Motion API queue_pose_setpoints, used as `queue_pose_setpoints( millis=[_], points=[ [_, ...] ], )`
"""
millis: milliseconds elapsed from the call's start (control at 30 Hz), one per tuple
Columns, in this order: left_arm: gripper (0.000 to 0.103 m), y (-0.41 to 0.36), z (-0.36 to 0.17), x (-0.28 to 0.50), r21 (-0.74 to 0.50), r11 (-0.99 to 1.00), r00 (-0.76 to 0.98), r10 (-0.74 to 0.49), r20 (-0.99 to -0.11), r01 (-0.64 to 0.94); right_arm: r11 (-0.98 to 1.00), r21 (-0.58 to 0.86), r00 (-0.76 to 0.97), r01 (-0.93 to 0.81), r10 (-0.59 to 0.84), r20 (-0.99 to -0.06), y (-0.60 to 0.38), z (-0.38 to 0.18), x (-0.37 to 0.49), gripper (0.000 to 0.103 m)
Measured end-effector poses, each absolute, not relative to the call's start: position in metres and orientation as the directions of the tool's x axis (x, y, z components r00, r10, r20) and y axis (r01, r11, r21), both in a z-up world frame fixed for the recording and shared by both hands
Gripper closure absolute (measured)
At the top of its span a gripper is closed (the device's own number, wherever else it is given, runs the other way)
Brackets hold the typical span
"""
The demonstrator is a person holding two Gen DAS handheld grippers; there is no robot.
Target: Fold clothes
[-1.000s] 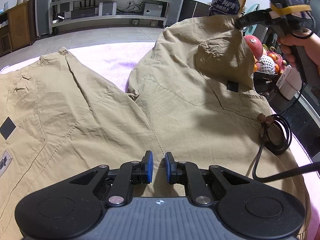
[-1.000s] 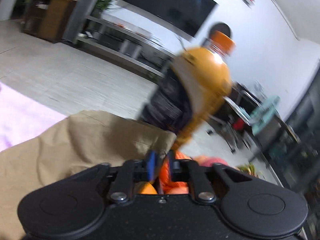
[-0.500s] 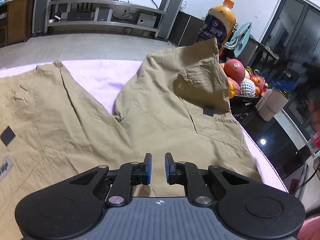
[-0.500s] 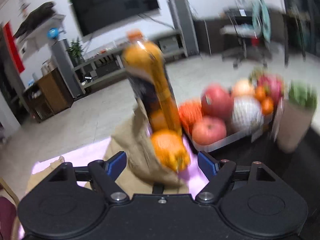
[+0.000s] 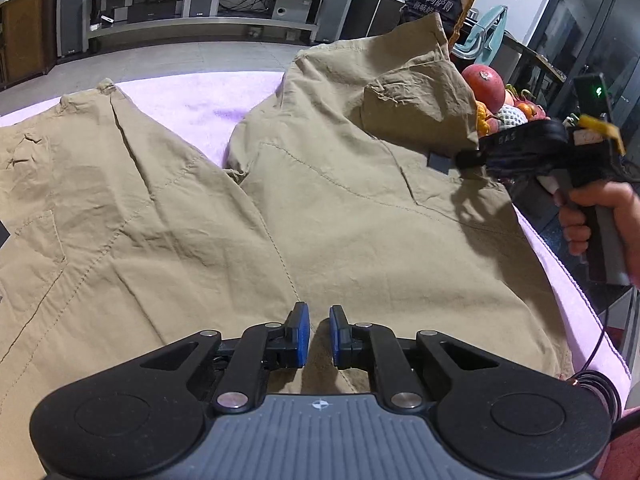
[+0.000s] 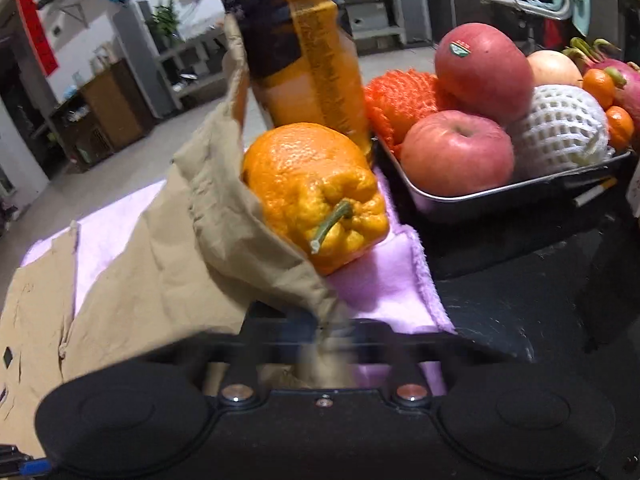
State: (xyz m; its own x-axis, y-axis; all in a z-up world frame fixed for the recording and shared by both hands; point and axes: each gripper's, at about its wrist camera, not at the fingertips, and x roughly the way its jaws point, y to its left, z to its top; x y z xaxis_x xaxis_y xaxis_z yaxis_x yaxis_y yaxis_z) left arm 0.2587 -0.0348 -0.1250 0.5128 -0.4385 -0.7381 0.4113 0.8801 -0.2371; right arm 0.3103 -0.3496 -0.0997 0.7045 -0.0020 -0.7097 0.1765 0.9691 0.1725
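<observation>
Khaki shorts (image 5: 320, 208) lie spread over a pink blanket (image 5: 192, 100). At the near edge, my left gripper (image 5: 319, 330) has its blue pads pinched on a fold of the cloth. The far right leg is raised, its hem (image 6: 280, 276) draped against a bumpy orange citrus (image 6: 316, 196). My right gripper (image 5: 466, 158), held by a hand (image 5: 600, 216), meets that hem's corner. In the right wrist view the right gripper (image 6: 324, 344) is blurred, with the hem drawn in between its fingers.
A tall orange drink bottle (image 6: 312, 60) stands behind the citrus. A metal tray (image 6: 520, 188) with apples and other fruit sits on a dark table to the right. A coiled black cable (image 5: 596, 388) lies at the blanket's right edge.
The right gripper let go of the leg hem, opened wide, swung down and right, and now has its fingers closed in on the hem's corner. The left gripper has stayed put on the cloth.
</observation>
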Motion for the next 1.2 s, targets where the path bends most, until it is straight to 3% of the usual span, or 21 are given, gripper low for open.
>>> queue_pose_setpoints(
  millis=[167,300,367,433,600,767,833,900,967,1033,1167,1200],
  points=[
    [0.092,-0.038,-0.123,0.256,-0.209,0.884,0.521,-0.422,-0.742,0.419,0.981,0.062,0.705,0.182,-0.086,-0.704,-0.333,-0.094,0.311,0.095],
    [0.092,-0.034,-0.112,0.252,-0.185,0.893,0.536,-0.401,-0.743,0.410,0.984,0.033,0.697,0.175,-0.100,-0.710,-0.330,-0.087,0.300,0.074],
    [0.092,-0.028,-0.098,0.245,-0.185,0.895,0.558,-0.403,-0.725,0.406,0.983,0.051,0.706,0.179,-0.092,-0.702,-0.333,-0.069,0.287,0.055],
    [0.092,-0.022,-0.079,0.234,-0.194,0.891,0.579,-0.419,-0.699,0.409,0.976,0.125,0.734,0.180,-0.049,-0.678,-0.336,-0.043,0.267,0.051],
    [0.092,-0.012,-0.043,0.181,-0.190,0.890,0.611,-0.427,-0.666,0.415,0.911,0.403,0.789,0.086,0.185,-0.586,-0.331,0.006,0.205,0.051],
    [0.092,0.022,-0.032,0.134,-0.301,0.890,0.615,-0.454,-0.645,0.342,0.725,0.684,0.751,-0.086,0.498,-0.434,-0.313,0.009,0.150,0.049],
    [0.093,0.032,-0.042,0.138,-0.332,0.899,0.623,-0.436,-0.649,0.284,0.681,0.727,0.712,-0.084,0.552,-0.434,-0.305,-0.007,0.154,0.047],
    [0.094,0.039,-0.056,0.148,-0.374,0.900,0.624,-0.428,-0.653,0.226,0.656,0.754,0.655,-0.022,0.579,-0.485,-0.294,-0.042,0.170,0.054],
    [0.096,0.035,-0.074,0.161,-0.405,0.893,0.622,-0.434,-0.652,0.197,0.611,0.788,0.572,0.071,0.623,-0.534,-0.283,-0.086,0.188,0.084],
    [0.096,0.022,-0.087,0.173,-0.391,0.895,0.622,-0.433,-0.652,0.213,0.566,0.811,0.481,0.147,0.676,-0.559,-0.270,-0.126,0.203,0.084],
    [0.096,0.005,-0.119,0.189,-0.323,0.922,0.606,-0.385,-0.696,0.215,0.580,0.804,0.437,0.132,0.694,-0.573,-0.254,-0.162,0.226,0.084],
    [0.090,0.005,-0.127,0.191,-0.304,0.932,0.607,-0.359,-0.709,0.196,0.582,0.801,0.437,0.143,0.689,-0.579,-0.256,-0.170,0.230,0.084]
  ],
)
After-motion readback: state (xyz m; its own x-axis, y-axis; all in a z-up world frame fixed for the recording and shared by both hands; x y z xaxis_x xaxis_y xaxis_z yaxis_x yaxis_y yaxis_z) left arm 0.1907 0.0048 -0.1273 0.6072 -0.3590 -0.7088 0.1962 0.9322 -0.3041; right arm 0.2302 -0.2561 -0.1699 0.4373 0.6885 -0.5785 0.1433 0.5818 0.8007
